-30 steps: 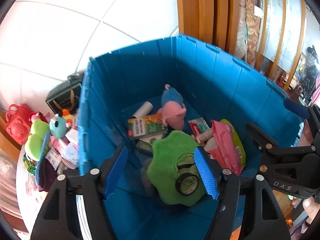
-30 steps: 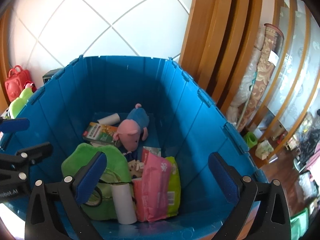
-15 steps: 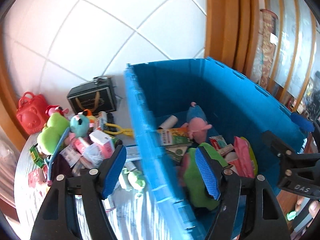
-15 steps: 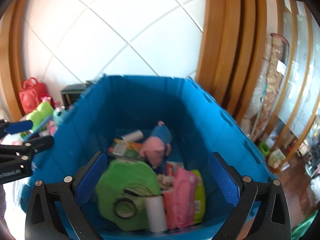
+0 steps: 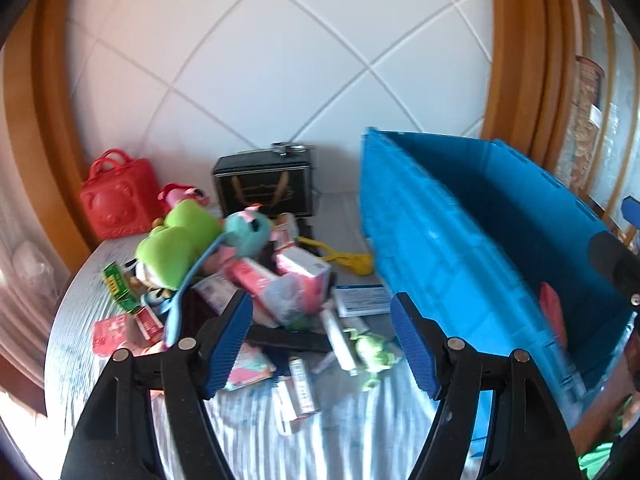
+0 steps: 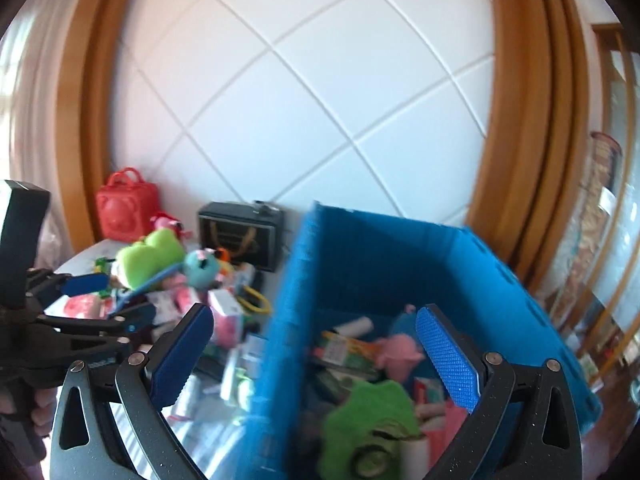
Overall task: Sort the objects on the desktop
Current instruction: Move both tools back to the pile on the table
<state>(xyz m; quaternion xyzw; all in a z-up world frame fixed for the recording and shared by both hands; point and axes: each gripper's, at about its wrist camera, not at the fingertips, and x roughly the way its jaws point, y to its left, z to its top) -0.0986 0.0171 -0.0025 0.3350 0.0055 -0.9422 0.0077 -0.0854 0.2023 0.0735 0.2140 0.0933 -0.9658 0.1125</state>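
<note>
A blue crate [image 5: 460, 240] stands at the table's right; in the right wrist view the crate [image 6: 288, 300] holds a pink pig plush [image 6: 400, 354], a green plush [image 6: 368, 420] and cartons. A heap of desktop objects lies left of it: a green plush [image 5: 176, 236], a teal plush [image 5: 248, 228], pink boxes [image 5: 300, 276], a small green frog toy [image 5: 372, 352]. My left gripper [image 5: 322, 342] is open and empty above the heap. My right gripper [image 6: 316, 354] is open and empty, straddling the crate's left wall.
A red bear-shaped case [image 5: 114, 200] and a black box [image 5: 264, 188] stand against the white tiled wall. The table has a striped grey cloth [image 5: 352, 432]. Wooden frames rise at left and right. The left gripper shows in the right wrist view [image 6: 104, 300].
Both grippers have swung left and pulled back from inside the crate. The left one now faces the heap on the table; the right one now sits over the crate's left wall.
</note>
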